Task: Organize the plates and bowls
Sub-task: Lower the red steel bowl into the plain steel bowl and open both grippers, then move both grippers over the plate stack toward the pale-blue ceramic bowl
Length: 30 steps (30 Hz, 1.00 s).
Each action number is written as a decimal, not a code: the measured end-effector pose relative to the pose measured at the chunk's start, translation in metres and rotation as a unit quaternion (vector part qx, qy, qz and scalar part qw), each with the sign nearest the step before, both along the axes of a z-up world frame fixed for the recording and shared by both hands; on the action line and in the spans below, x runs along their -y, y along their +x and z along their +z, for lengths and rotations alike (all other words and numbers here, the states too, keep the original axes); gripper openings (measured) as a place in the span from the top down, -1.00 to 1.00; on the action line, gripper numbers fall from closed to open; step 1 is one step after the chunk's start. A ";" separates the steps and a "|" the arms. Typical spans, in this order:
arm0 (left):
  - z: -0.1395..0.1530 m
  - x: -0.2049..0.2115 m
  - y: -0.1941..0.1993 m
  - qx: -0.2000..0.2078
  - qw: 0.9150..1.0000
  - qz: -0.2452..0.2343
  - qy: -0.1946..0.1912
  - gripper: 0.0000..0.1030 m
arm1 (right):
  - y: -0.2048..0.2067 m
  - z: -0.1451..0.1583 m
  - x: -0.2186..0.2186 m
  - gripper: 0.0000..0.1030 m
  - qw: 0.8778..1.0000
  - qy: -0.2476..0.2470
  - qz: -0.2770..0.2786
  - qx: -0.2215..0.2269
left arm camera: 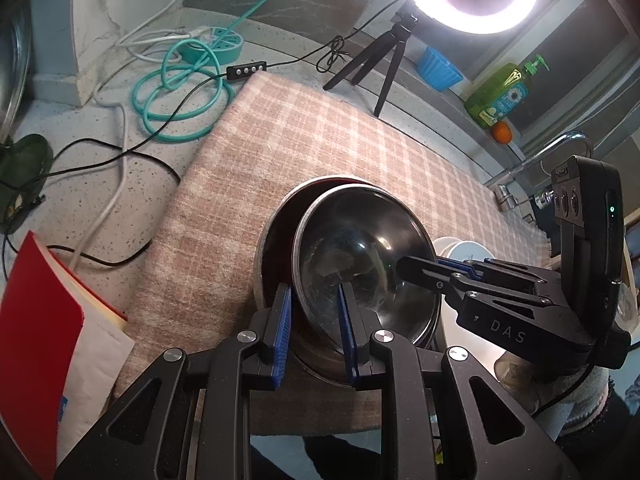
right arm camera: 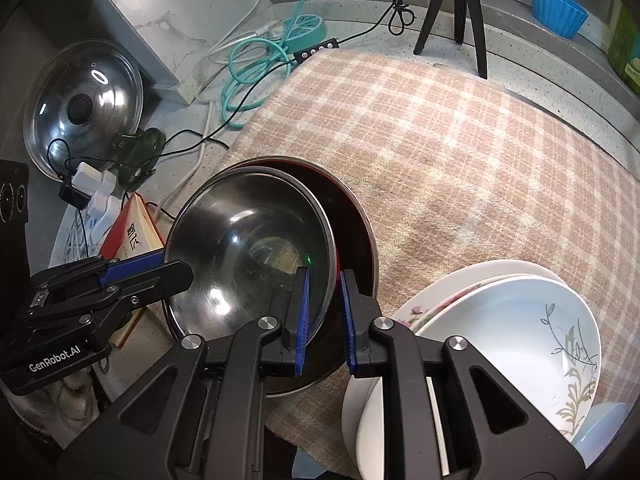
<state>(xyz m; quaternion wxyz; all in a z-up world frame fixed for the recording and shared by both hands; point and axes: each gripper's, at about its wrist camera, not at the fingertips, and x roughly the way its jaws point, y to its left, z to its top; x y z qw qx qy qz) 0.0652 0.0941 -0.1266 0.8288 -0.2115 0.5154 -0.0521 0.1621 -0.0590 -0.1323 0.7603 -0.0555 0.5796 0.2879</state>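
A steel bowl point(left arm camera: 360, 256) point(right arm camera: 248, 256) sits tilted inside a larger dark-red-lined bowl point(left arm camera: 276, 248) point(right arm camera: 352, 224) on the pink checked cloth point(left arm camera: 320, 132) point(right arm camera: 480, 152). My left gripper point(left arm camera: 314, 336) point(right arm camera: 152, 264) straddles the steel bowl's left rim, one finger inside and one outside, with a gap at the rim. My right gripper point(right arm camera: 324, 316) point(left arm camera: 424, 266) straddles the opposite rim the same way, also with a gap. A stack of white floral plates and bowls point(right arm camera: 512, 332) point(left arm camera: 464, 250) stands to the right.
A ring light on a black tripod point(left arm camera: 384, 60) stands at the back of the cloth. Teal and white cables point(left arm camera: 176, 80), a red book point(left arm camera: 44, 320), a glass pot lid point(right arm camera: 80, 108), a blue cup point(left arm camera: 438, 68), a green soap bottle point(left arm camera: 500, 92) and a tap point(left arm camera: 536, 160) surround it.
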 end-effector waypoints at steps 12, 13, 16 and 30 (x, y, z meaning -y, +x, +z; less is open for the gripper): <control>0.006 0.004 -0.001 0.009 1.000 0.000 0.014 0.52 | -0.004 0.019 0.002 0.05 0.999 0.026 0.005 0.032; 0.007 0.004 -0.001 0.010 1.000 0.001 0.013 0.52 | -0.004 0.021 0.002 0.01 0.999 0.027 0.005 0.036; 0.010 0.004 -0.002 0.015 1.000 0.002 0.017 0.51 | -0.005 0.027 0.005 -0.08 0.999 0.030 0.001 0.042; 0.034 0.030 -0.007 0.039 0.999 -0.017 0.033 -0.21 | -0.014 0.059 0.055 -0.65 0.995 0.068 -0.046 0.061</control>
